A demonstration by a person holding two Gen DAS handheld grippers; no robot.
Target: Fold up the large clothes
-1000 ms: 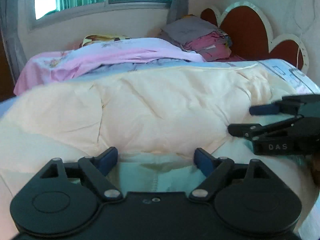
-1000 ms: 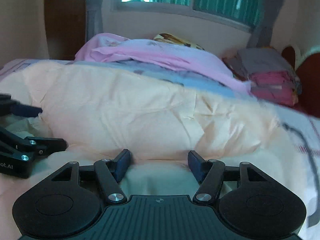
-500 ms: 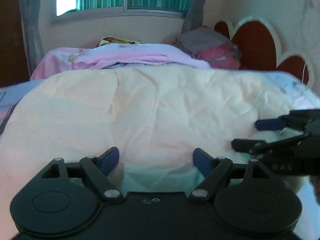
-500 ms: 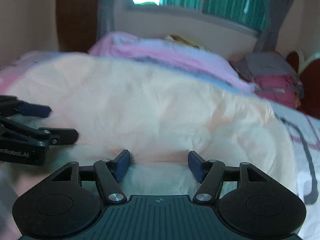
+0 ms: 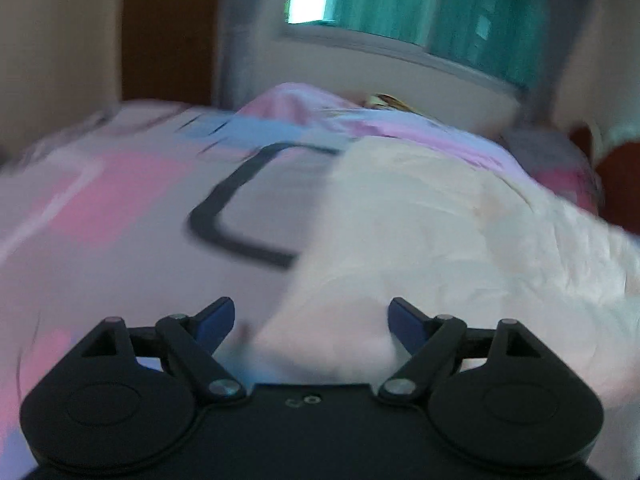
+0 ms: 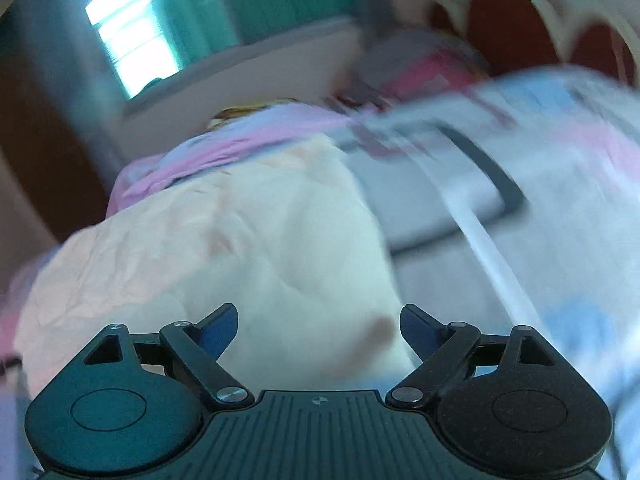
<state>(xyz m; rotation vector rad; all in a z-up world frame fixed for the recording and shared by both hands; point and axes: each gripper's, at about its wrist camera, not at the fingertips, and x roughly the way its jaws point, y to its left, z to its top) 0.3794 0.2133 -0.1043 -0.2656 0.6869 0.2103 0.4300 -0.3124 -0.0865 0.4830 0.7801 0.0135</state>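
A large cream garment (image 5: pixel 432 232) lies crumpled on the bed; it also shows in the right wrist view (image 6: pixel 248 248). My left gripper (image 5: pixel 311 316) is open, its blue-tipped fingers spread, with the garment's near left edge between them. My right gripper (image 6: pixel 319 322) is open too, with the garment's near right edge between its fingers. Both views are blurred by motion. I cannot tell whether the fingers touch the cloth. Neither gripper shows in the other's view.
The bed sheet (image 5: pixel 120 208) is pink, blue and white with dark rounded outlines (image 6: pixel 492 172). A pink-lilac blanket (image 5: pixel 360 120) lies behind the garment. Folded clothes (image 6: pixel 420 68) sit by the red headboard (image 6: pixel 508 20). A window with green curtains (image 5: pixel 420 8) is behind.
Both grippers have swung apart, left one to the garment's left edge, right one to its right edge. Each has dropped out of the other's view. The jaws stay open.
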